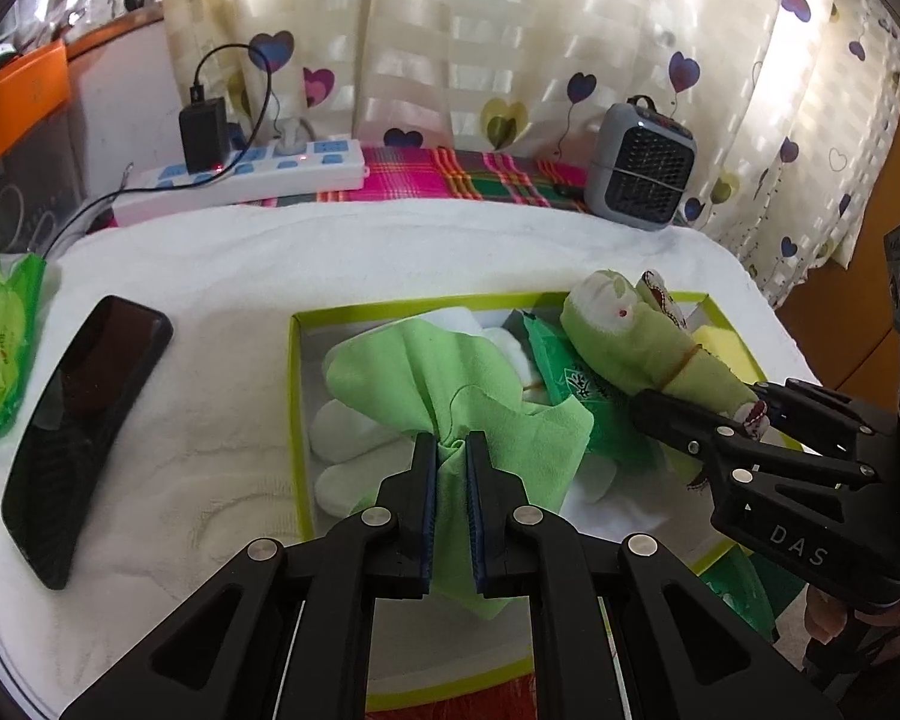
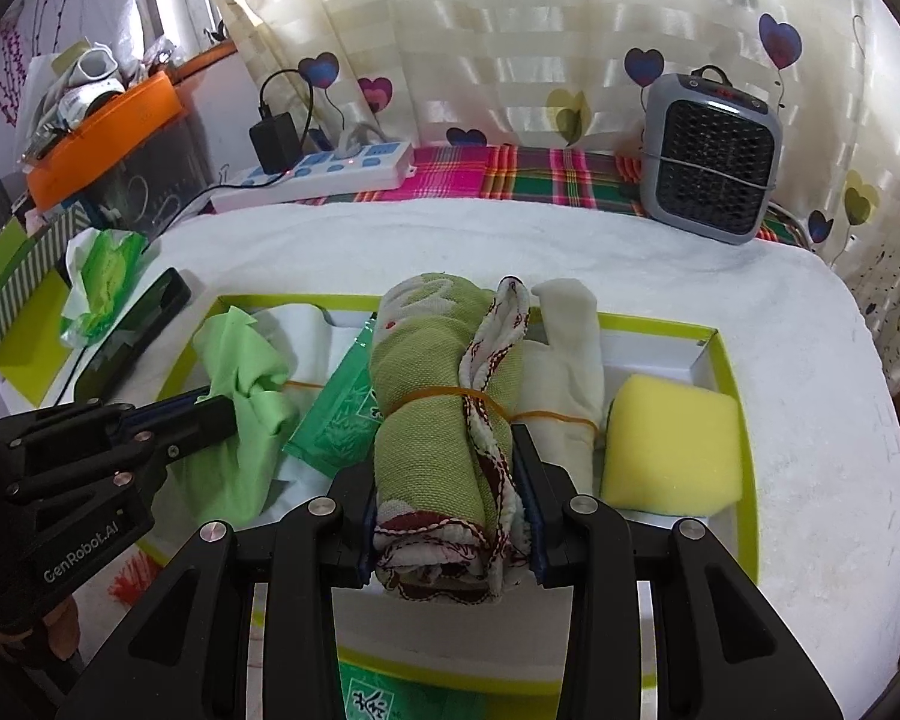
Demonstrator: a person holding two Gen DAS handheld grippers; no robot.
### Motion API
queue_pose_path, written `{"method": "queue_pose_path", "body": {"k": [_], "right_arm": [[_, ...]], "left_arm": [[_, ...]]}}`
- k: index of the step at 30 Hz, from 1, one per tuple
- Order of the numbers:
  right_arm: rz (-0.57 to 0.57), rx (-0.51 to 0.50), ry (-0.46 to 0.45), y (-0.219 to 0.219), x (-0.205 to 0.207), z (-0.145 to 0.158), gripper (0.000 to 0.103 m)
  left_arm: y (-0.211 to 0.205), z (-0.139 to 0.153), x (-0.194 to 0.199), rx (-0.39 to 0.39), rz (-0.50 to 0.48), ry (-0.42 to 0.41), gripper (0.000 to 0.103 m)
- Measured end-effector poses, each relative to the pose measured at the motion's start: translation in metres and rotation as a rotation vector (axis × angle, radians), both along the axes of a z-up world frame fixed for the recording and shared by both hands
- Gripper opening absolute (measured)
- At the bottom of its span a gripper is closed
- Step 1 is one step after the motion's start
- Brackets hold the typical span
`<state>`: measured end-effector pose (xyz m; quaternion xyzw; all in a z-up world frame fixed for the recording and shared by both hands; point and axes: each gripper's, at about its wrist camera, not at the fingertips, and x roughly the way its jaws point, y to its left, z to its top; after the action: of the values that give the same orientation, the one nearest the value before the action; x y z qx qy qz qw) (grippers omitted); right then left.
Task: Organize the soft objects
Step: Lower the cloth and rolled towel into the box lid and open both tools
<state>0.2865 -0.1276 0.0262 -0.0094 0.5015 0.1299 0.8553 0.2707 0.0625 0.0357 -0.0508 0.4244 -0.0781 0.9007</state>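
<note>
A shallow box with a lime-green rim (image 1: 294, 396) (image 2: 729, 372) lies on a white towel. My left gripper (image 1: 451, 450) (image 2: 219, 414) is shut on a light green cloth (image 1: 450, 384) (image 2: 240, 372) over the box's left part. My right gripper (image 2: 447, 510) (image 1: 699, 402) is shut on a rolled green towel with a red-and-white edge (image 2: 432, 396) (image 1: 624, 342), bound by a rubber band, held over the box's middle. In the box lie white socks (image 1: 342, 438) (image 2: 570, 348), a green packet (image 2: 336, 420) (image 1: 570, 378) and a yellow sponge (image 2: 672, 444) (image 1: 720, 342).
A black phone (image 1: 84, 420) (image 2: 132, 336) and a green tissue pack (image 1: 3, 324) (image 2: 102, 282) lie left of the box. A white power strip (image 1: 240, 180) (image 2: 318, 174) and a grey fan heater (image 1: 642, 168) (image 2: 711, 156) stand at the back by the curtain.
</note>
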Motion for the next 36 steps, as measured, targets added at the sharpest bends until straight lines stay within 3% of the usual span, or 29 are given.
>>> {"method": "queue_pose_path", "body": {"k": [11,20,24,27,36], "right_arm": [[0.029,-0.041,-0.013,0.007,0.000,-0.007,0.040],[0.057,-0.028,-0.048,0.009,-0.007,0.008,0.057],[0.049,-0.011,-0.116,0.006,-0.011,0.024,0.057],[0.009,-0.007,-0.106,0.003,-0.006,0.021,0.057],[-0.005,-0.001,-0.072,0.004,0.003,0.005,0.038]], "left_arm": [[-0.001,-0.005,0.001,0.028,0.005,0.007,0.012],[0.001,-0.004,0.000,0.032,0.012,-0.003,0.025],[0.002,-0.004,0.001,0.030,0.013,0.000,0.026],[0.002,-0.005,0.001,0.034,0.012,0.003,0.026],[-0.001,-0.006,0.000,0.046,0.009,0.005,0.027]]}}
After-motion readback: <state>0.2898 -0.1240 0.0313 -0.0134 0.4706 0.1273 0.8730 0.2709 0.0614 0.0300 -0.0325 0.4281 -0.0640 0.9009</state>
